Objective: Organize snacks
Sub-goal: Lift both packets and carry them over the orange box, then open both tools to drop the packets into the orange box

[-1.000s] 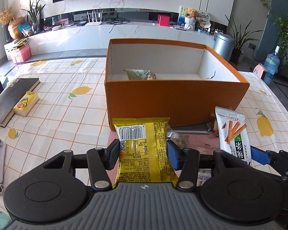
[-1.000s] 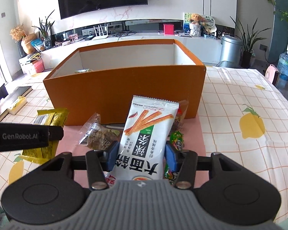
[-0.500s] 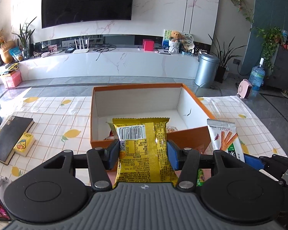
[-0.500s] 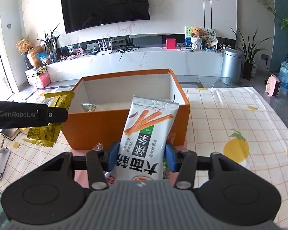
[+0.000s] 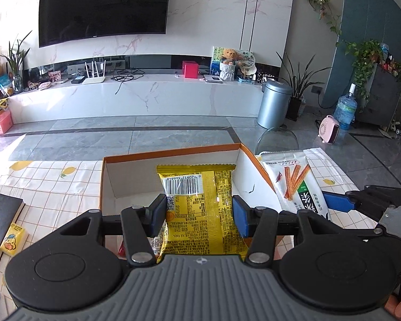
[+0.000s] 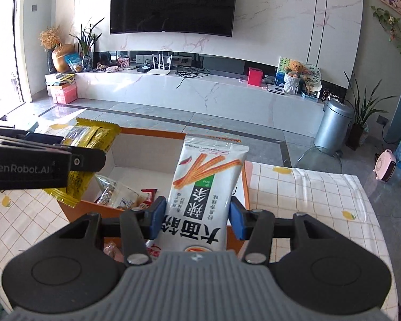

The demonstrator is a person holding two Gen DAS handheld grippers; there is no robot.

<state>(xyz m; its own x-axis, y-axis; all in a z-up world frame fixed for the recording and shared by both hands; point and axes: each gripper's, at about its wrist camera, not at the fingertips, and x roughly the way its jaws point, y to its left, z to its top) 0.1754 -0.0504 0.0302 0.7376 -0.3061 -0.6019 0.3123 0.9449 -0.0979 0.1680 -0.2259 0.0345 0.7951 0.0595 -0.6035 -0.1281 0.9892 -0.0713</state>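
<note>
Left gripper (image 5: 198,215) jaws clamped the yellow packet (image 5: 200,208); right gripper (image 6: 196,218) jaws clamped the white packet (image 6: 200,198), both above the orange box (image 6: 74,210) at twelve o'clock; an early release might drop either onto the tabletop (image 6: 307,203)

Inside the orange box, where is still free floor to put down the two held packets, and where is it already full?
In the orange box, the white floor along the far wall and far-left corner is bare. The near-left corner is crowded with small snack packets. Outside, the tablecloth to the right of the box is also free.
</note>
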